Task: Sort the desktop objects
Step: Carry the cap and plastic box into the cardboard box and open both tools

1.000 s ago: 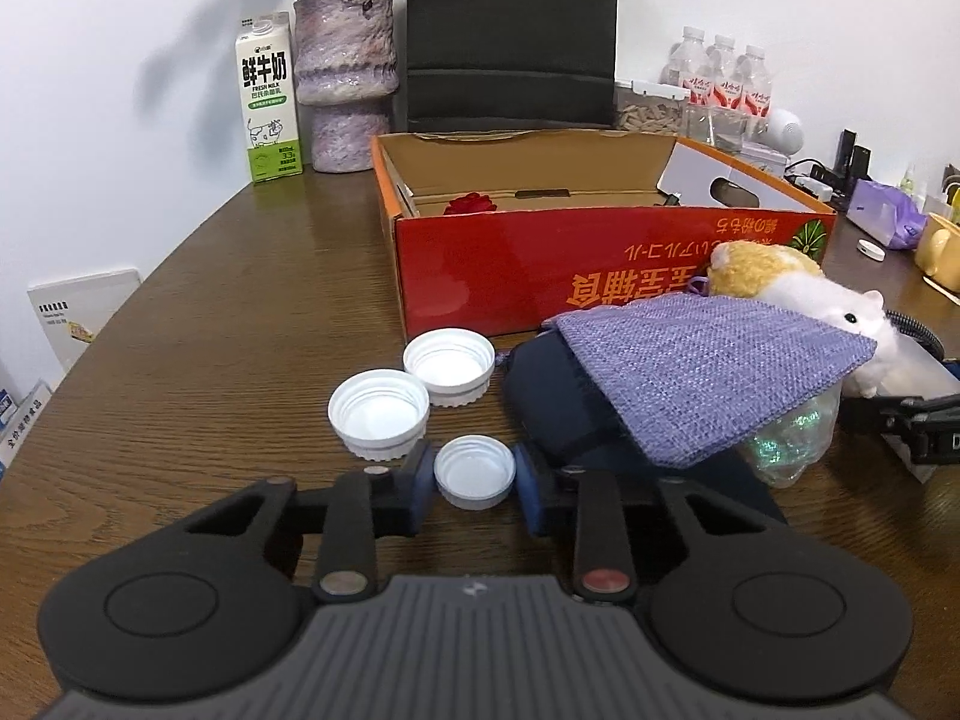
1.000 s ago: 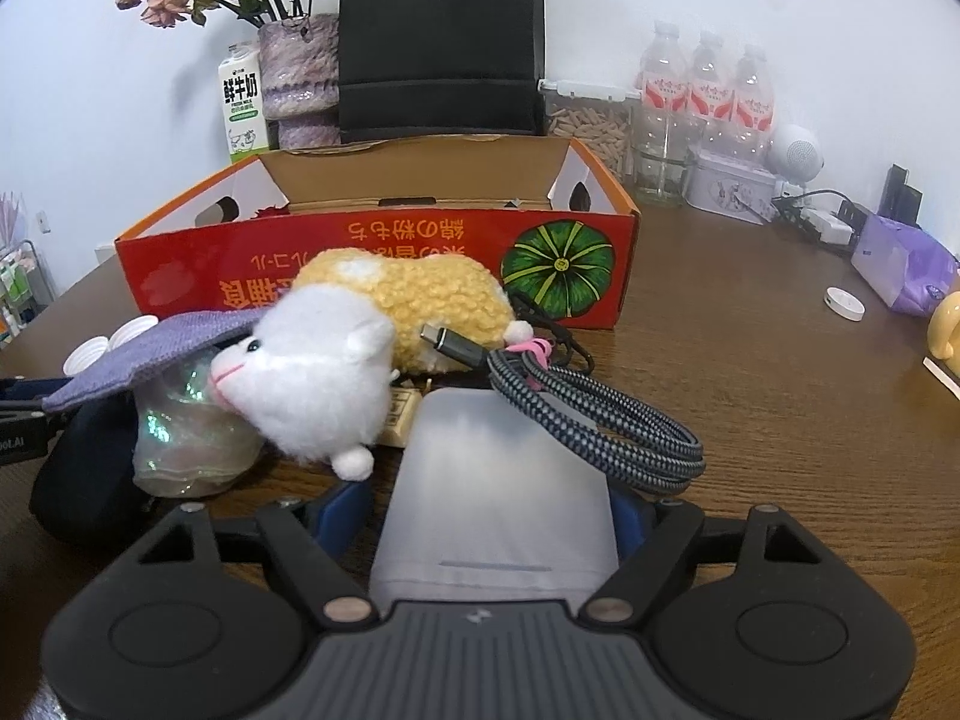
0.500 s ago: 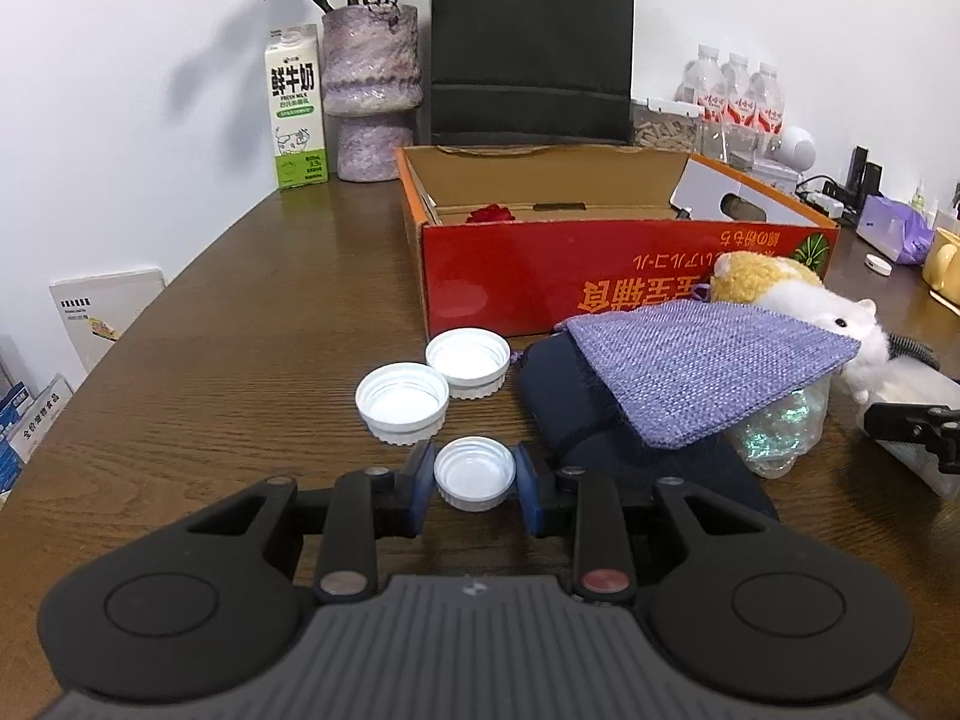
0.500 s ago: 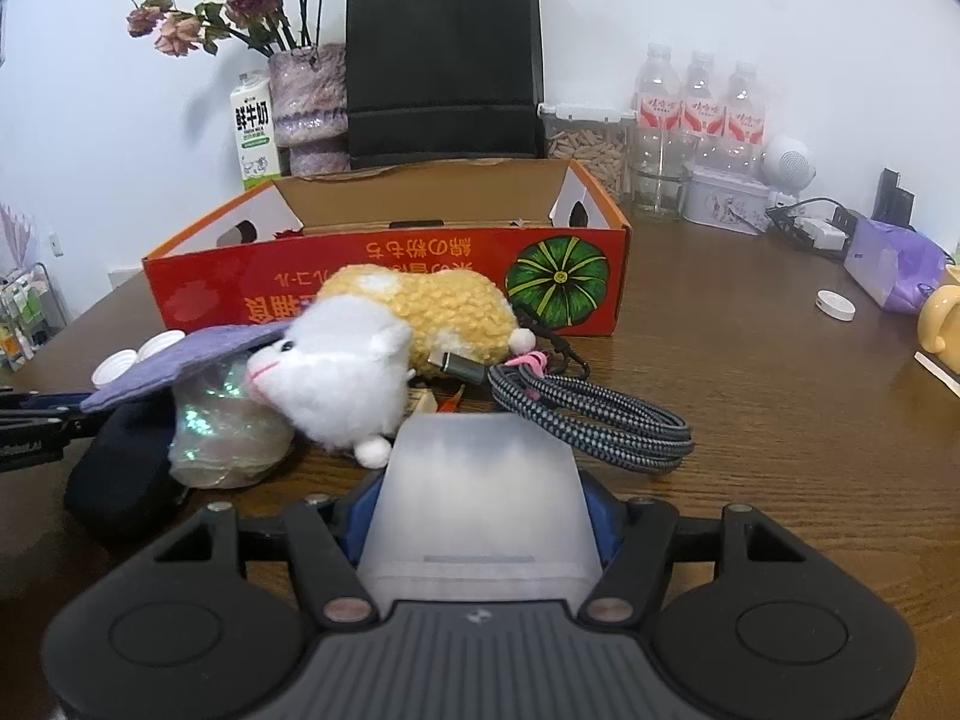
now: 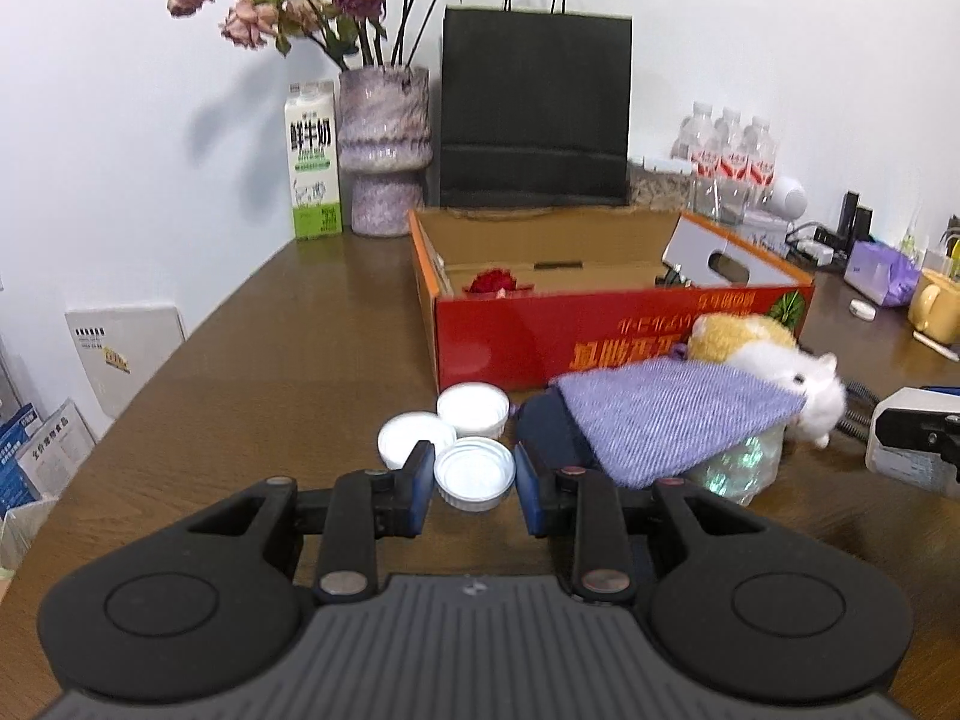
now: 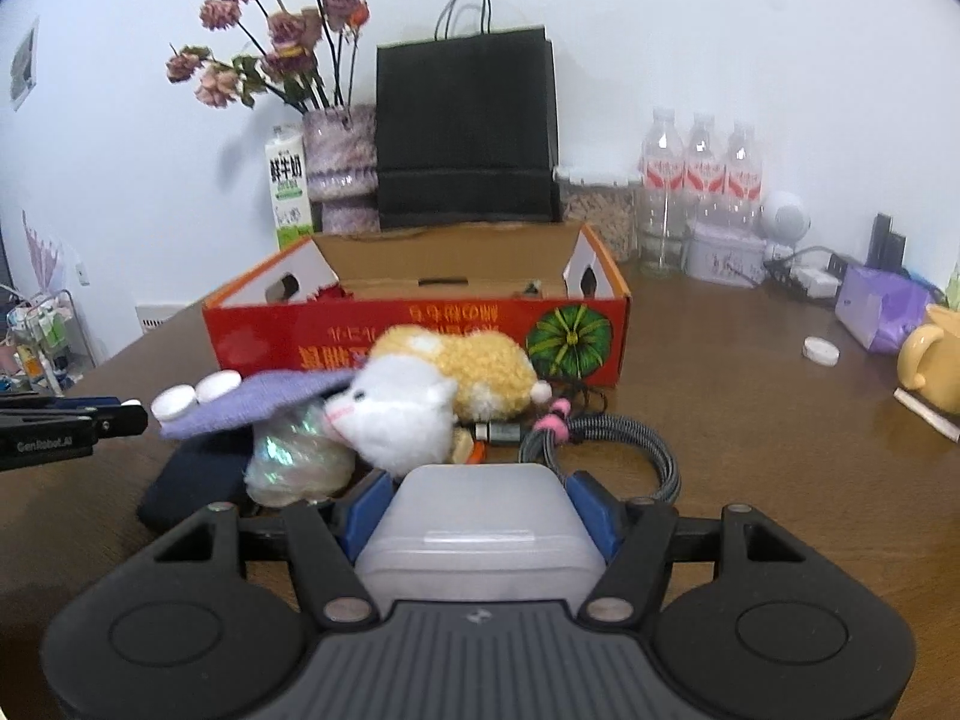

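1. Left wrist view: the left gripper [image 5: 474, 487] is pinching a small white cap [image 5: 474, 476] between its narrowly set blue pads, rim up. Two more white caps [image 5: 447, 420] are lying just ahead at 12 o'clock, touching each other. The open red box [image 5: 606, 324], the likely drop spot, is sitting further off toward 1 o'clock, its long side running across the view.

2. Right wrist view: the right gripper [image 6: 480, 516] is clamping a frosted plastic case [image 6: 480, 531] at a middling spread, pads pressing both its sides, long axis pointing forward. The plush hamster [image 6: 432, 396] is lying at 12 o'clock, between case and box [image 6: 414, 330]. The box is facing this hand squarely, so it seems the better placed.
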`<state>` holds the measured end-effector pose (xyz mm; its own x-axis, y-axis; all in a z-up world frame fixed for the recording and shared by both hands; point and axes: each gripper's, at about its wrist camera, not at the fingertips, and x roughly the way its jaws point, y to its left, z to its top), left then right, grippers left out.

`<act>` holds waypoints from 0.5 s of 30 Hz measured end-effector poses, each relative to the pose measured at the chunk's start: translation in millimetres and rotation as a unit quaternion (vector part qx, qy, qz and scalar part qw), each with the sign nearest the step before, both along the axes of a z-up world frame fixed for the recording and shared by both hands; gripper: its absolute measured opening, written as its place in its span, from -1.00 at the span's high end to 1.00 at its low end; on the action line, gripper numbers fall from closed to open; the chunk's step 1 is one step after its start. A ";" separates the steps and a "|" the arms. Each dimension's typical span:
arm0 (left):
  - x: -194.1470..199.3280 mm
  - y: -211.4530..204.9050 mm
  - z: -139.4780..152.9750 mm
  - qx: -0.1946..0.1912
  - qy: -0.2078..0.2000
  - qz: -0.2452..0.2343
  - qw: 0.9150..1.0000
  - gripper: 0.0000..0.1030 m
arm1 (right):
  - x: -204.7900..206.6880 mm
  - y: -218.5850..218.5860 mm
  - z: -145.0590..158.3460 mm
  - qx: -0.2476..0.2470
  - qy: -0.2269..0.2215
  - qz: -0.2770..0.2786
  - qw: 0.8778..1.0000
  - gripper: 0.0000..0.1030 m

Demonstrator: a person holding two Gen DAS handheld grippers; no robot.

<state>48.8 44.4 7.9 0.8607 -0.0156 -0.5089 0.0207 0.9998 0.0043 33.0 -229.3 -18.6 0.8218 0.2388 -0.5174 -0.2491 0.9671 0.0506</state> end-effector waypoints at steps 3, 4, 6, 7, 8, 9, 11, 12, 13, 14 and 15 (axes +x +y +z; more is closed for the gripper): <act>1.3 -1.0 10.0 -0.002 -0.018 0.001 1.000 0.43 | 3.0 1.1 11.5 -0.001 -0.020 0.005 1.000 -0.24; 2.2 -1.4 13.3 -0.004 -0.025 0.001 1.000 0.43 | 4.7 1.7 15.3 -0.002 -0.026 0.006 1.000 -0.24; 5.4 -3.6 20.0 -0.006 -0.036 0.000 0.999 0.43 | 10.2 3.2 23.2 -0.002 -0.039 0.008 0.999 -0.24; 8.4 -5.1 23.6 -0.006 -0.043 0.000 0.999 0.43 | 13.9 4.3 26.9 -0.001 -0.045 0.010 0.999 -0.24; 10.9 -6.3 27.0 -0.007 -0.048 -0.001 0.999 0.43 | 18.3 5.4 30.8 -0.001 -0.051 0.011 0.999 -0.24; 14.7 -7.9 31.2 -0.007 -0.055 -0.002 0.998 0.43 | 22.9 6.9 34.6 0.000 -0.058 0.012 0.998 -0.24; 22.3 -11.4 38.9 -0.007 -0.067 -0.002 0.998 0.43 | 33.3 9.5 41.6 0.001 -0.069 0.014 0.997 -0.24; 27.0 -13.5 42.9 -0.006 -0.074 -0.002 0.997 0.43 | 40.3 11.2 45.4 0.002 -0.076 0.015 0.997 -0.24; 32.5 -15.8 46.9 -0.006 -0.079 -0.002 0.997 0.43 | 47.5 12.8 48.6 0.002 -0.081 0.016 0.997 -0.24; 37.5 -17.2 49.7 -0.007 -0.083 -0.002 0.996 0.43 | 55.2 14.6 52.0 0.003 -0.085 0.016 0.996 -0.24; 43.9 -18.9 52.6 -0.008 -0.087 -0.002 0.996 0.43 | 62.6 16.3 54.9 0.005 -0.089 0.017 0.996 -0.24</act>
